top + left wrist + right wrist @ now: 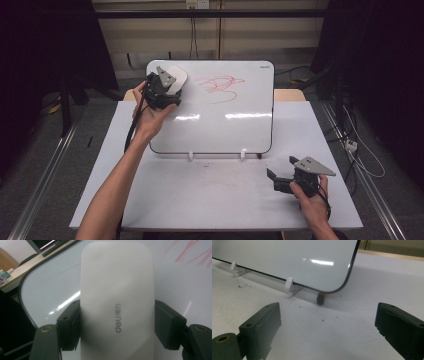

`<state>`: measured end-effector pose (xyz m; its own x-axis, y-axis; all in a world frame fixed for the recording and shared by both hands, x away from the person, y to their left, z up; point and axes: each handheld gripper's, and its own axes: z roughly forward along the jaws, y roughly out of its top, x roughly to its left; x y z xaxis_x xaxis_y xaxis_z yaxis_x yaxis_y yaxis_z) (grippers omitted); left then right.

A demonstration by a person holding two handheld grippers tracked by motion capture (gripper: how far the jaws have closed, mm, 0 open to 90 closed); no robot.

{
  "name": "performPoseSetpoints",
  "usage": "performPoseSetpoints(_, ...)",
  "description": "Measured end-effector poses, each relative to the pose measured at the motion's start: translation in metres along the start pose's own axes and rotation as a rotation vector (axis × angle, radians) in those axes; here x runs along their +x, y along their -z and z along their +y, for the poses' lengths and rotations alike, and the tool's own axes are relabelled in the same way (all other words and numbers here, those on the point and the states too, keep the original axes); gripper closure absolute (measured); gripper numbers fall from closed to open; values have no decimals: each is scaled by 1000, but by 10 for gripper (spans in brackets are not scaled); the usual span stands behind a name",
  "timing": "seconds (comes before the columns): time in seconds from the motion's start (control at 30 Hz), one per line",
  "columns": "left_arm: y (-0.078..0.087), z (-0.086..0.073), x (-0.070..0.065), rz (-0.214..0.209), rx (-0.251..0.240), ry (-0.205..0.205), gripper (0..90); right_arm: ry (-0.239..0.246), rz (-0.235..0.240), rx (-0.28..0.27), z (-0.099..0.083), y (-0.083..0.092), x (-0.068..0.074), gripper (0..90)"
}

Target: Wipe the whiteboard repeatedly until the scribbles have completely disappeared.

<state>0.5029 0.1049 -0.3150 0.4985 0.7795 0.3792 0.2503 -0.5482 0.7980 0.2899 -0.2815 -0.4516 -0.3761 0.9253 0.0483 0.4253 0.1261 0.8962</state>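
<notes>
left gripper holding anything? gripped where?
Yes: the left gripper clamps a white whiteboard eraser across its two long sides, near its lower end. The right gripper holds nothing.

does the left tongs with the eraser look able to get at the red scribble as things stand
Probably yes: the left tongs hold the eraser against the whiteboard, and bare board lies between it and the red scribble.

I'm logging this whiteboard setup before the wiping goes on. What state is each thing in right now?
Whiteboard: propped upright on white clips, red scribble unerased.
Eraser: clamped by its sides, up at the board's top left.
Left hand-held gripper: shut on the eraser.
Right hand-held gripper: open, nothing between its jaws, low over the table.
Small red-and-black piece: lying on the table under the board's corner.
</notes>
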Motion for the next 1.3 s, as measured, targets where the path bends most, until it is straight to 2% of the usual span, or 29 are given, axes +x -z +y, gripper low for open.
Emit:
performPoseSetpoints(0.17,2,-6,-16,-29,9,-43,312,2,1,-2,0,0,0,67)
performPoseSetpoints(0.4,6,-23,-44,-78,41,-131,312,5,2,-2,0,0,1,67)
performPoseSetpoints(0.53,6,-31,-57,-112,52,-143,307,2,-1,0,0,0,1,66)
performPoseSetpoints(0.57,5,-33,-60,-114,46,-140,304,2,-1,0,0,0,1,66)
performPoseSetpoints(0.63,6,-35,-66,-107,47,-163,305,3,0,2,0,-1,1,66)
performPoseSetpoints(0.8,7,-34,-67,-99,49,-175,307,8,1,1,0,-1,2,66)
performPoseSetpoints(0.97,6,-31,-65,-104,44,-159,308,6,0,1,0,-1,0,67)
performPoseSetpoints(1.3,1,-3,-49,-68,38,-141,311,1,0,0,0,0,0,66)
